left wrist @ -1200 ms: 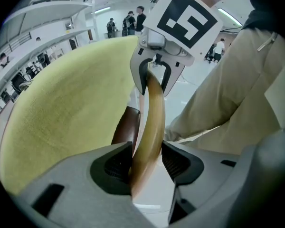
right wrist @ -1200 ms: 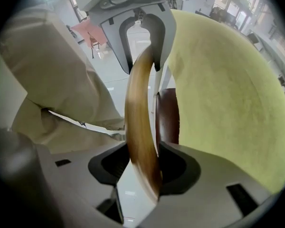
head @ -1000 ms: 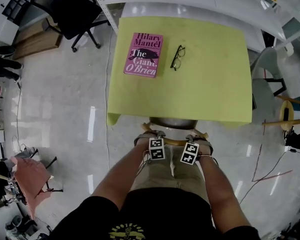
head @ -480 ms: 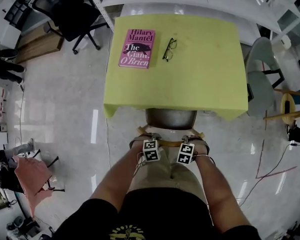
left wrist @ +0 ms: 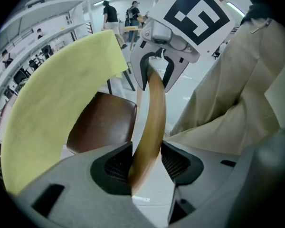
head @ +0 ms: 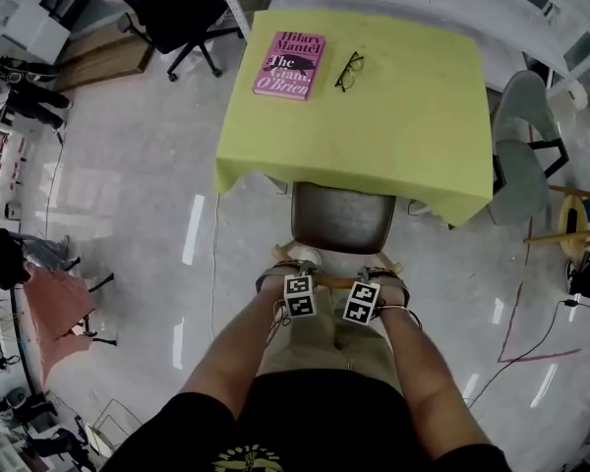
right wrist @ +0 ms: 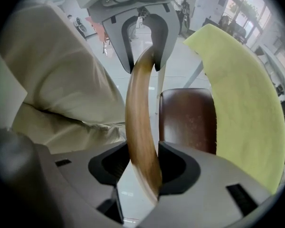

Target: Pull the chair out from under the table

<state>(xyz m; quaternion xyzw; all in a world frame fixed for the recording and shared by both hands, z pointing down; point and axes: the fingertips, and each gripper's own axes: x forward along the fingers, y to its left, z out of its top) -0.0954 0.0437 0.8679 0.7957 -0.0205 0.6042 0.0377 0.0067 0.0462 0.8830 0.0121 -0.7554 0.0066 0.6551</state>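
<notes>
Gripping the curved wooden back rail (left wrist: 152,120) of the brown-seated wooden chair (head: 342,216), the left gripper (left wrist: 145,165) and right gripper (right wrist: 143,167) each have their jaws closed on it, side by side. The chair's seat stands mostly outside the table with the yellow-green cloth (head: 413,116), its far edge at the cloth's overhang. The person's beige trousers (head: 320,337) stand directly behind the rail. A pink paperback book (head: 290,65) and black-framed glasses (head: 349,70) lie on the table. A grey chair (head: 519,155) stands beside the table's right edge, and a black office chair (head: 182,8) stands near its far left corner.

Glossy grey floor (head: 128,214), black office chair (head: 177,8) beyond.
</notes>
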